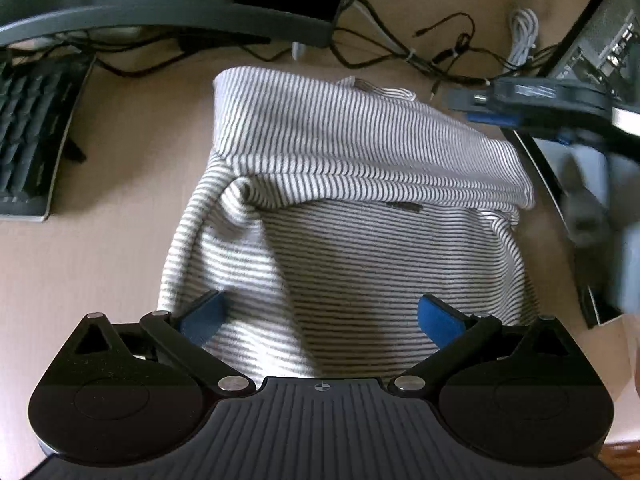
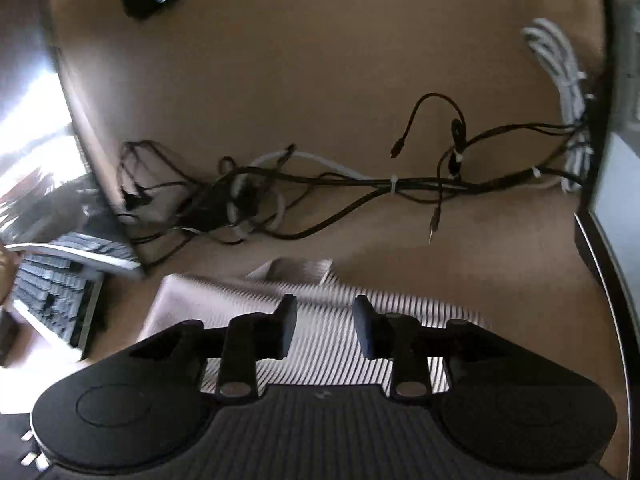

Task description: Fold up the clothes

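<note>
One striped garment (image 1: pixel 352 184) lies on the counter (image 1: pixel 120 240), its far part folded over itself. Left of it sits one keyboard (image 1: pixel 28 140); beyond it, tangled cables (image 2: pixel 320 188). Two tongs: left tongs (image 1: pixel 320 316) spread wide, right tongs (image 2: pixel 325 326) narrowly parted, both holding nothing, above the garment.

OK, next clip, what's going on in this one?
A person is folding a grey-and-white striped knit garment on a tan desk. Its far part is already folded over toward the near side. The left tool hovers wide open over the near edge; the right tool, also open, grips nothing.
</note>
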Demonstrator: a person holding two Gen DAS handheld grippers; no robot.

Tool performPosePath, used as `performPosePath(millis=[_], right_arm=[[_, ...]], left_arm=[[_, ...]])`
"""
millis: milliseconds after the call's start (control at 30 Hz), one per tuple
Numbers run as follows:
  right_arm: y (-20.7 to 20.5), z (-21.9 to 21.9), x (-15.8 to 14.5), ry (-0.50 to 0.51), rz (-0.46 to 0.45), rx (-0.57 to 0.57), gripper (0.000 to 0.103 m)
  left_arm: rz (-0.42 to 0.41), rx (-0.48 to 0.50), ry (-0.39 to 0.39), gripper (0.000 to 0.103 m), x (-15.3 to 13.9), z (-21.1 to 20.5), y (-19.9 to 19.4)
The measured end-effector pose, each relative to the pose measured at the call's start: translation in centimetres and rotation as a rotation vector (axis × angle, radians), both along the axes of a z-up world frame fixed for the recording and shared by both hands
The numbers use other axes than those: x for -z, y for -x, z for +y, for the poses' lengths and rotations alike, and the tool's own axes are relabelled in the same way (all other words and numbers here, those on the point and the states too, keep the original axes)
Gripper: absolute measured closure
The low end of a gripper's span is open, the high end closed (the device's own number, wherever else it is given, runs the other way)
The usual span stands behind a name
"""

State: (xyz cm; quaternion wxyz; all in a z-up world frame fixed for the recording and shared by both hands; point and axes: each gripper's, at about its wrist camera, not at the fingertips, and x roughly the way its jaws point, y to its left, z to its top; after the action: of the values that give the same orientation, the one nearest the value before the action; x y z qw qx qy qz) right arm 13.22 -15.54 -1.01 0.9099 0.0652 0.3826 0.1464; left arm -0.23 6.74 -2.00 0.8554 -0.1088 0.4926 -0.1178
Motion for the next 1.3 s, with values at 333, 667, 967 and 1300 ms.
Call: performPosePath(millis=[333,667,967,1300], right_arm=[[-8.0,1.4,5.2,-0.089,0.120,0.006,0.083],[0.6,2.7,-0.8,-0.195,0.035,-0.126,0.098],[9.7,3.3,2.1,-0.198,0.169,-0.143,0.098],[10.3,3.7,2.8,-0.193,0.159,-0.120,0.099]], left_arm=[[0.017,-0.062,0.028,0.000,0.0,1.1,2.9],[0.064,-0.023,-0.003,0.000,-0.3,1.1,4.8],[0.035,-0.054,0.088,0.000,-1.5,3.5,4.1],[-0.286,-0.096,0.079,0.000,-8.2,3.6,-0.1]])
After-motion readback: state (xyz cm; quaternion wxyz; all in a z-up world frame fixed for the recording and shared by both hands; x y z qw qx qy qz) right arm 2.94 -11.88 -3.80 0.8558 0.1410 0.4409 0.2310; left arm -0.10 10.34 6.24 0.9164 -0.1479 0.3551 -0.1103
